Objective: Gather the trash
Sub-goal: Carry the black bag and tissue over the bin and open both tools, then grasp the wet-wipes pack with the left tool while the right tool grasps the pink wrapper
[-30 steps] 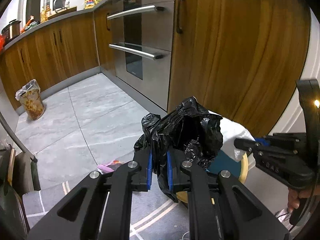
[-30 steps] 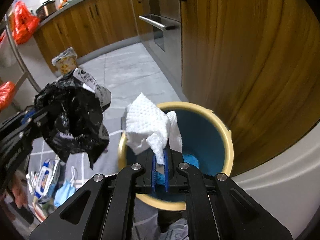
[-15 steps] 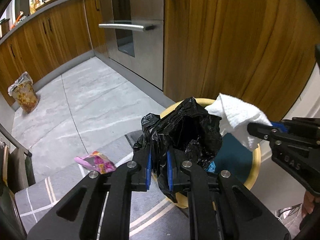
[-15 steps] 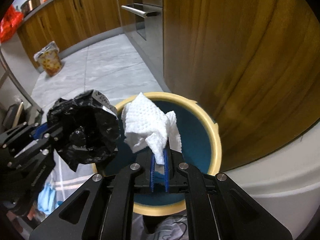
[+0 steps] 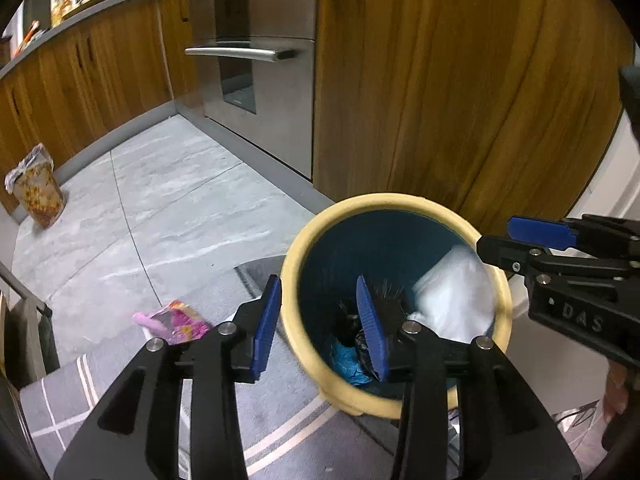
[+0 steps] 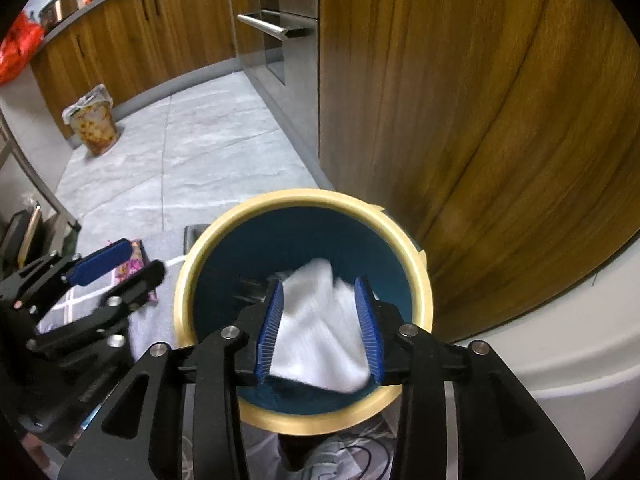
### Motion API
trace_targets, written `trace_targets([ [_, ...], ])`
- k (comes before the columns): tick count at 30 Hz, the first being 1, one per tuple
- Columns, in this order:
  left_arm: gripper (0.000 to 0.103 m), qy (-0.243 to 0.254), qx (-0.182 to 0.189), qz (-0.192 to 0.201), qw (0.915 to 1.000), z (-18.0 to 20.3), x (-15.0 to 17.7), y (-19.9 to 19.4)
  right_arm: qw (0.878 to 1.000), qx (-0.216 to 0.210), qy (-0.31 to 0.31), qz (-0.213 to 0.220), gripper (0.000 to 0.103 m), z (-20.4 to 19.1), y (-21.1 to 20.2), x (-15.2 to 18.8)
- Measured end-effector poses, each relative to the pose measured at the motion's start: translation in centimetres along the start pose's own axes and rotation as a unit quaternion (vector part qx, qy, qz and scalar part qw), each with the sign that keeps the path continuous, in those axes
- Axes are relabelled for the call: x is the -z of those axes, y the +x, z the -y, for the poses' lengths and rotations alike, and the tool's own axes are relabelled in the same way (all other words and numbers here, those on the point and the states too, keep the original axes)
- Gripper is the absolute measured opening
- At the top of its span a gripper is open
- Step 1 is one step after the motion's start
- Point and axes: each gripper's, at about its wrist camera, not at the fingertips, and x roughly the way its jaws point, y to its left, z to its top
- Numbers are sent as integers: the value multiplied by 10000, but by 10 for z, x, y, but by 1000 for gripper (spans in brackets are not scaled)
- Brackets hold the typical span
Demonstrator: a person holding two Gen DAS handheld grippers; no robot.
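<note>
Blue-padded left tongs and "DAS"-marked right tongs gape above bin; tissue inside.

Curved wooden cabinet panel fills the right side, and a stainless steel oven with bar handles sits beside it. Pale grey tiled floor stretches left, a grey striped rug lies below, wooden base cabinets run along behind.

Both grippers now open, black bag and tissue (blurred) in bin.
</note>
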Motion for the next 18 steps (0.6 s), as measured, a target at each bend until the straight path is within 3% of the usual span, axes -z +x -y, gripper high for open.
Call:
trace_targets([
  [4, 40, -202, -143, 121, 9996, -31, 10, -24, 9998, -181, -73, 108, 48, -9, -6, -1],
  [9, 41, -292, -601, 155, 9976, -80, 29, -50, 9979, -471, -353, 277, 60, -34, -13, 0],
  [18, 41, -937, -1071, 15, 9898, -167, 70, -83, 9924, -823, -837, 372, 65, -94, -11, 7],
])
